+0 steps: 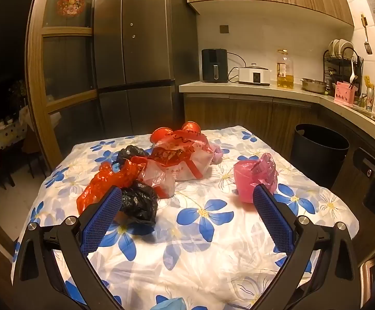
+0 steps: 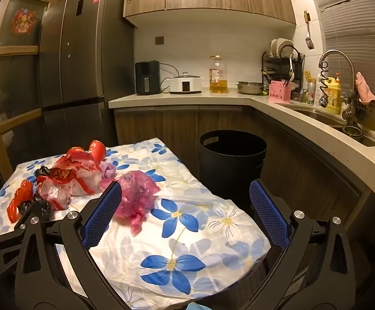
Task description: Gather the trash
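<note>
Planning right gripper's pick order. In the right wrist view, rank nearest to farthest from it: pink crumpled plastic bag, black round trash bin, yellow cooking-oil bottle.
1. Pink crumpled plastic bag: on the tablecloth, beside its left finger.
2. Black round trash bin: floor, past the table.
3. Yellow cooking-oil bottle: back counter.

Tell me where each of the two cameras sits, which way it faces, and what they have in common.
Left wrist: on the left gripper, facing across the flowered tablecloth at the fridge; its open blue pads and, far right, part of the other gripper show.
Right wrist: on the right gripper, facing the black bin and sink counter; its open fingers show.
Shared: pink bag, red bags, bin, oil bottle.
</note>
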A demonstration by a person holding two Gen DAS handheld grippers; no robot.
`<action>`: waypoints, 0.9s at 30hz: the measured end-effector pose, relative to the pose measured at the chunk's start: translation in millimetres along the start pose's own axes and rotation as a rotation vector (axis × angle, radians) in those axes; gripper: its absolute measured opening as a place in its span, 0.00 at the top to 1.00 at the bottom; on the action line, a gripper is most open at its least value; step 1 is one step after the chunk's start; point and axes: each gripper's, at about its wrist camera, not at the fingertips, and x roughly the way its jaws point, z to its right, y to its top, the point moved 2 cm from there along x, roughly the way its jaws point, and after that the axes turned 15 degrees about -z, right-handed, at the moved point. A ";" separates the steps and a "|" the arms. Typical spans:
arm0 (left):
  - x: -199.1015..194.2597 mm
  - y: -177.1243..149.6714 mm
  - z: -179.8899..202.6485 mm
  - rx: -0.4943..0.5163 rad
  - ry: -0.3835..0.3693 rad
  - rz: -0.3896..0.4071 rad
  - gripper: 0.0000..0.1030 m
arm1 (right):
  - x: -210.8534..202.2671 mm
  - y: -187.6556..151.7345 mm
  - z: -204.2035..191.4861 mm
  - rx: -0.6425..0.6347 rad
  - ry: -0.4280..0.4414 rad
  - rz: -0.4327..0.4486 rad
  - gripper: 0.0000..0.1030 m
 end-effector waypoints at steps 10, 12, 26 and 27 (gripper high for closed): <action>-0.8 -0.5 -0.5 -0.015 -0.009 0.015 0.05 | -0.6 0.0 0.8 0.005 0.002 0.005 0.05; -4.3 0.1 -5.5 -0.015 -0.011 0.015 0.05 | -0.3 0.5 0.7 0.004 0.001 0.005 0.05; -6.1 -0.1 -2.4 -0.021 -0.014 0.013 0.05 | -3.3 6.3 -1.7 0.000 0.002 0.008 0.05; -6.7 -0.1 -1.9 -0.020 -0.015 0.013 0.05 | -2.9 4.4 -1.1 0.002 0.002 0.009 0.05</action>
